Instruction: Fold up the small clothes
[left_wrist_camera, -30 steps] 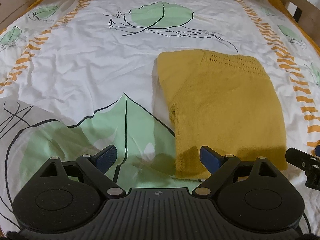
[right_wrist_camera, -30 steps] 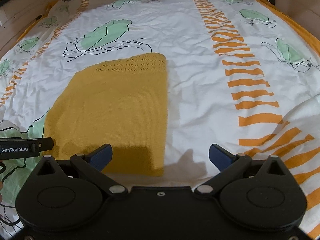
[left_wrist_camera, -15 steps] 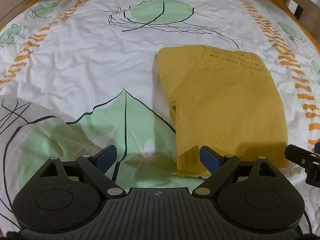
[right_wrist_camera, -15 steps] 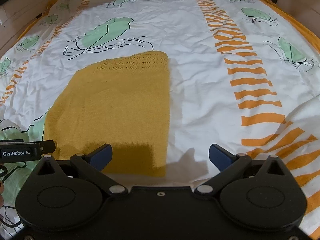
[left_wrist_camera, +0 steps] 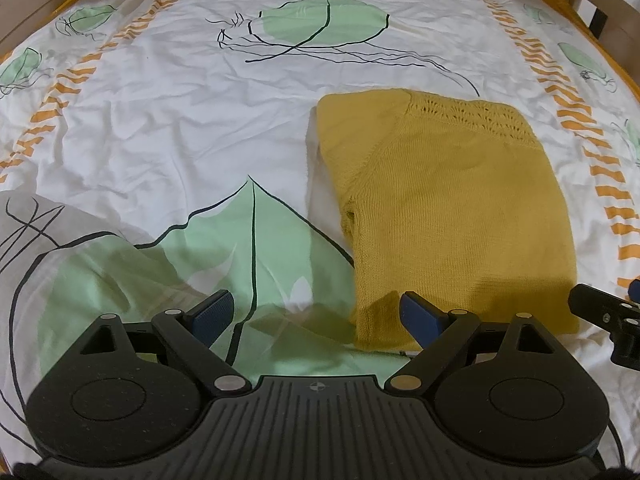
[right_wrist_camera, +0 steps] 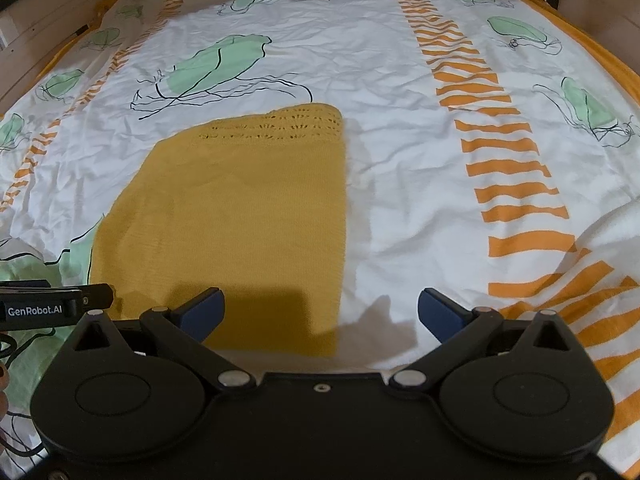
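A mustard-yellow knitted garment [left_wrist_camera: 452,208] lies folded into a rough rectangle on the bedsheet; it also shows in the right wrist view [right_wrist_camera: 232,220]. My left gripper [left_wrist_camera: 316,314] is open and empty, hovering over the garment's near left corner, its right finger over the knit. My right gripper [right_wrist_camera: 320,312] is open and empty over the garment's near right corner, its left finger above the fabric. Part of the right gripper [left_wrist_camera: 604,316] shows at the right edge of the left wrist view, and the left gripper [right_wrist_camera: 52,308] at the left edge of the right wrist view.
The bed is covered by a white sheet [left_wrist_camera: 180,128] with green leaf prints and orange stripe bands [right_wrist_camera: 504,152]. A wooden bed frame [right_wrist_camera: 48,20] runs around the far and side edges.
Both grippers have drawn back slightly toward me, so the garment sits a little farther away in both views. The garment itself has not moved.
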Available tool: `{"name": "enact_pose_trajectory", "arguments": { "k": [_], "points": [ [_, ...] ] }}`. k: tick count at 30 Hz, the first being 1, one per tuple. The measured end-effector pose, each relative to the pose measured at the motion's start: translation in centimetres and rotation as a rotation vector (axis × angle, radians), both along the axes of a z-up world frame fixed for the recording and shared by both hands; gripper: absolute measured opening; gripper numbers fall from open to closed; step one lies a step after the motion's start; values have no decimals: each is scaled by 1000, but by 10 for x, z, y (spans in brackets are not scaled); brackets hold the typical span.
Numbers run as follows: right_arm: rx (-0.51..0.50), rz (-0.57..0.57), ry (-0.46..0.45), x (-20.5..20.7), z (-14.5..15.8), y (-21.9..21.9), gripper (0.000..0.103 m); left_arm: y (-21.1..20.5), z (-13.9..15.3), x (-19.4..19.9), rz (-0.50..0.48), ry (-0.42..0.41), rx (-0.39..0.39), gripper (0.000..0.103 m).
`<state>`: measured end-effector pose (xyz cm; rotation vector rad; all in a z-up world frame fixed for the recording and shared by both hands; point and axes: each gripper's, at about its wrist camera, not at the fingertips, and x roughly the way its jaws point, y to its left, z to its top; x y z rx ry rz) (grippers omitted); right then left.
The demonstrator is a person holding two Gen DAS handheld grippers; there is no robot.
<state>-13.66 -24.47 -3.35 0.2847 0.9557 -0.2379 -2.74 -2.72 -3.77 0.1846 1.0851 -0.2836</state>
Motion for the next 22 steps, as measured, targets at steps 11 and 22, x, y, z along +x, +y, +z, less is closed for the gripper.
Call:
{"name": "enact_pose_trajectory", "arguments": {
  "k": [11,22],
  "points": [
    [2,1,1,1,0,0,102,-1,0,0,-3,3,10,90],
    [2,8,3,3,0,1,102,-1,1,0,3,-2,13,90]
  ]
}}
